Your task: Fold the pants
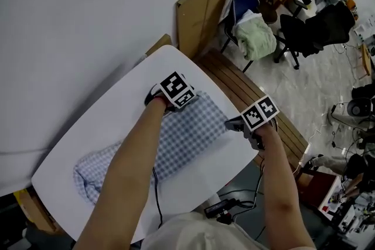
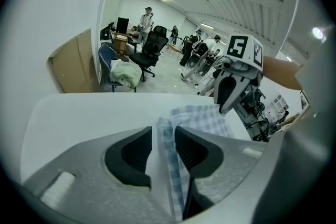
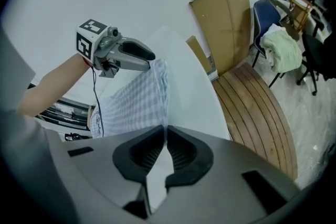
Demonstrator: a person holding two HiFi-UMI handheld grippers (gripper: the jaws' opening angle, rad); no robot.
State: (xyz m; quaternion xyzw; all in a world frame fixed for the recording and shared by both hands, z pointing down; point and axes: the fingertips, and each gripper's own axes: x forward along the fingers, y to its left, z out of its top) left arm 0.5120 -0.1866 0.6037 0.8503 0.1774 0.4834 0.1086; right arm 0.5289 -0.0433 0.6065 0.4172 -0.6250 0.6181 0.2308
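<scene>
Blue-and-white checked pants (image 1: pixel 176 143) lie stretched along the white table (image 1: pixel 99 126). My left gripper (image 1: pixel 188 101) is at the far corner of their end. In the left gripper view, its jaws (image 2: pixel 164 134) stand a little apart, so it is open, and a fold of the pants (image 2: pixel 202 118) rises between them. My right gripper (image 1: pixel 229 123) is at the near corner of that same end. The right gripper view shows it (image 3: pixel 164 131) shut on the thin edge of the pants (image 3: pixel 131 102). Each gripper also shows in the other's view: the right gripper (image 2: pixel 226 97) and the left gripper (image 3: pixel 149 57).
A slatted wooden bench (image 1: pixel 258 96) runs along the table's right side. Cardboard sheets (image 1: pixel 202 12) lean on the wall beyond it. A blue chair with a green cloth (image 1: pixel 256 35) and a black office chair (image 1: pixel 316 32) stand further off. A black cable (image 1: pixel 157 190) hangs over the near table edge.
</scene>
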